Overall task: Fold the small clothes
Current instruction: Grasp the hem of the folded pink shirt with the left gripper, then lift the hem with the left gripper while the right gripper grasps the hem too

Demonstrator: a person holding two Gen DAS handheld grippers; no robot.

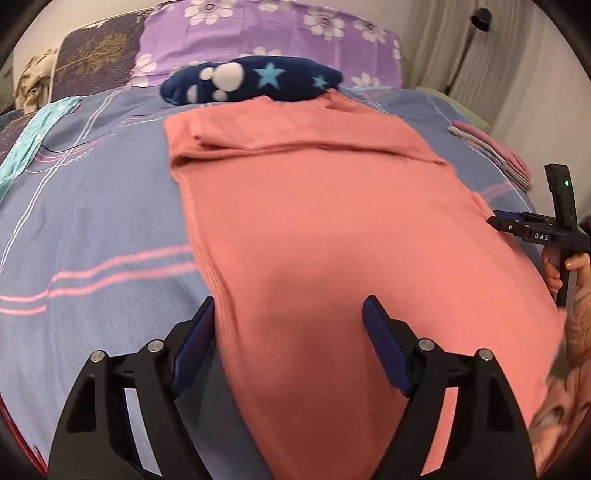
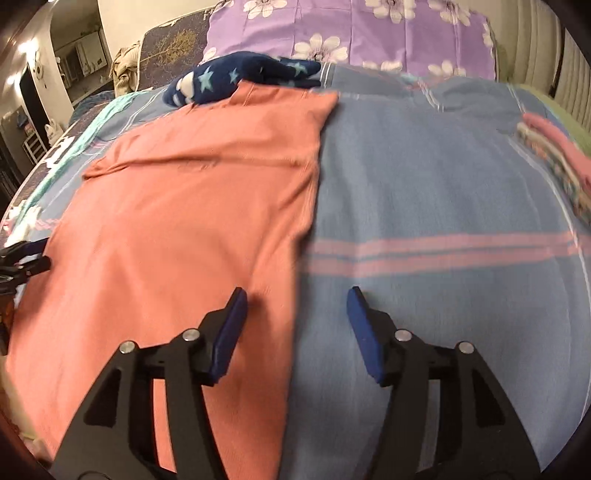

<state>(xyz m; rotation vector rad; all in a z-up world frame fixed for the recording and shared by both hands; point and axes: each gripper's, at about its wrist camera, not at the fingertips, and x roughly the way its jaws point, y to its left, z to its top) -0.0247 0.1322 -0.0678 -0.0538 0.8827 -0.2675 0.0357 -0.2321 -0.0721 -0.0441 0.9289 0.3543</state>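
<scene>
A salmon-pink garment (image 1: 325,229) lies flat on the blue striped bedsheet (image 1: 92,221), its far end folded over. It also shows in the right wrist view (image 2: 177,221). My left gripper (image 1: 288,314) is open and empty, straddling the garment's near left edge. My right gripper (image 2: 293,302) is open and empty over the garment's near right edge. The right gripper also shows in the left wrist view (image 1: 517,225) at the garment's right side. The left gripper's tips show at the left edge of the right wrist view (image 2: 33,254).
A navy star-patterned fleece item (image 1: 251,83) lies at the garment's far end. A purple floral pillow (image 1: 277,33) stands behind it. A stack of folded clothes (image 2: 554,162) sits at the right side of the bed. Curtains hang at the far right.
</scene>
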